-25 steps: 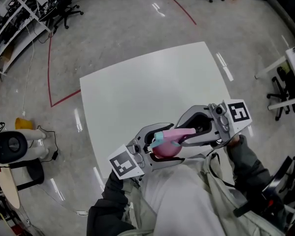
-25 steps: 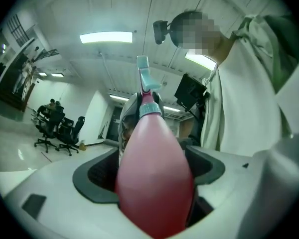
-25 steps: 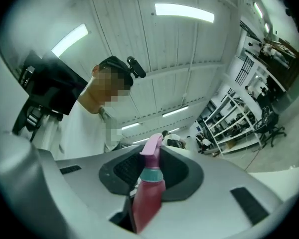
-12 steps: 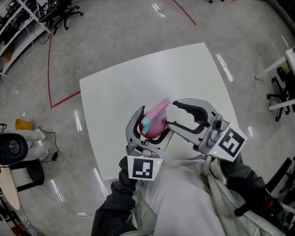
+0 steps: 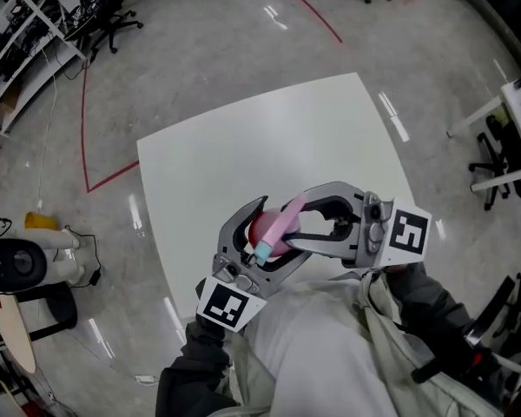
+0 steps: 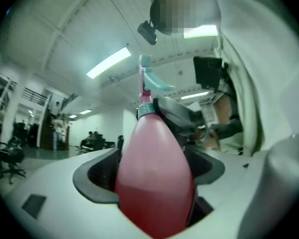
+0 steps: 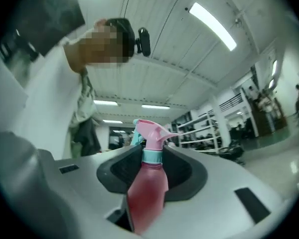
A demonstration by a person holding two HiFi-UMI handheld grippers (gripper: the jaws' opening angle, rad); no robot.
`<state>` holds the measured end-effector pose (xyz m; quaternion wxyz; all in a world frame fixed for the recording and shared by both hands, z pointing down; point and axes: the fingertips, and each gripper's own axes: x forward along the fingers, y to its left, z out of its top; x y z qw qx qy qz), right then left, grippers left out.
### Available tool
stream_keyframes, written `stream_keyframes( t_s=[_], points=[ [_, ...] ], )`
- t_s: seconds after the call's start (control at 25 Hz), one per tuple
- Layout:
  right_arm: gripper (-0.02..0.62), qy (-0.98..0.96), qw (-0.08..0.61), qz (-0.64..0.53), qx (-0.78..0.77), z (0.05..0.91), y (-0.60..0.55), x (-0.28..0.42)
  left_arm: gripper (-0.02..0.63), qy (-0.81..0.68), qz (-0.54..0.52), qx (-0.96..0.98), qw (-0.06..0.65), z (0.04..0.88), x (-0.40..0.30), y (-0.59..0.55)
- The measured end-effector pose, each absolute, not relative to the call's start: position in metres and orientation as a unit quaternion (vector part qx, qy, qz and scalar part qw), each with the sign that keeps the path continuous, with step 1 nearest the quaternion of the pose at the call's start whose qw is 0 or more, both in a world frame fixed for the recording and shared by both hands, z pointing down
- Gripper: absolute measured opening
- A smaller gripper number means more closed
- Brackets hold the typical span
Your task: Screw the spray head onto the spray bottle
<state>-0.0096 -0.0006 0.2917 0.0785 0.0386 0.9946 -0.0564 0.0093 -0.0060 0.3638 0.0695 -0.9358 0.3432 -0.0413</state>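
Bottle [image 7: 147, 193] is held off the tabletop [image 5: 269, 137], close before the torso and tilted. Left gripper [image 6: 154, 173]: fingers [image 6: 97, 176] are clenched on the red body. Head [image 7: 150, 131] is seated on the neck; whether it is threaded home cannot be told. Right gripper [image 5: 300, 224]: its fingers have just been closing with the teal collar [image 7: 152, 157] between them, and both pads appear pressed on it, so it is taken as grasped.

Step judged: a fresh bite on the collar for another turn.
- The grip is best kept on the collar, not the trigger or nozzle.
- The right gripper should be rolled about the bottle's axis while the body is held fixed.
- Both axes should be kept in line so the thread is not crossed.
- Turning should be stopped once the collar binds.

Count: bottle, one; head, one; grippers, two; tabletop, one.
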Motion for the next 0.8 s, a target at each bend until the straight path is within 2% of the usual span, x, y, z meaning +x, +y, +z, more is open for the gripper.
stream_keyframes(
  t_s=[0.12, 0.24, 0.48, 0.64, 0.72, 0.8],
  points=[
    [0.121, 0.974, 0.119, -0.101, 0.163, 0.281, 0.014, 0.004, 0.428, 0.251, -0.013, -0.968, 0.023, 0.356, 0.023, 0.015],
    [0.123, 0.981, 0.117, -0.097, 0.119, 0.284, -0.001, 0.0, 0.426, 0.3, 0.002, -0.954, -0.002, 0.361, 0.016, 0.0],
    [0.131, 0.986, 0.1, -0.044, -0.125, 0.295, -0.039, 0.007, 0.426, 0.535, -0.102, -0.835, 0.081, 0.382, -0.028, -0.047],
    [0.239, 0.987, 0.036, -0.027, -0.153, 0.295, -0.022, -0.015, 0.426, 0.616, -0.128, -0.769, 0.116, 0.385, -0.046, -0.057],
    [0.241, 0.988, 0.0, -0.012, -0.157, 0.303, -0.017, -0.025, 0.426, 0.615, -0.12, -0.769, 0.126, 0.382, -0.04, -0.058],
    [0.238, 0.989, 0.001, -0.015, -0.146, 0.305, -0.016, -0.023, 0.426, 0.601, -0.104, -0.783, 0.125, 0.378, -0.032, -0.058]
  ],
)
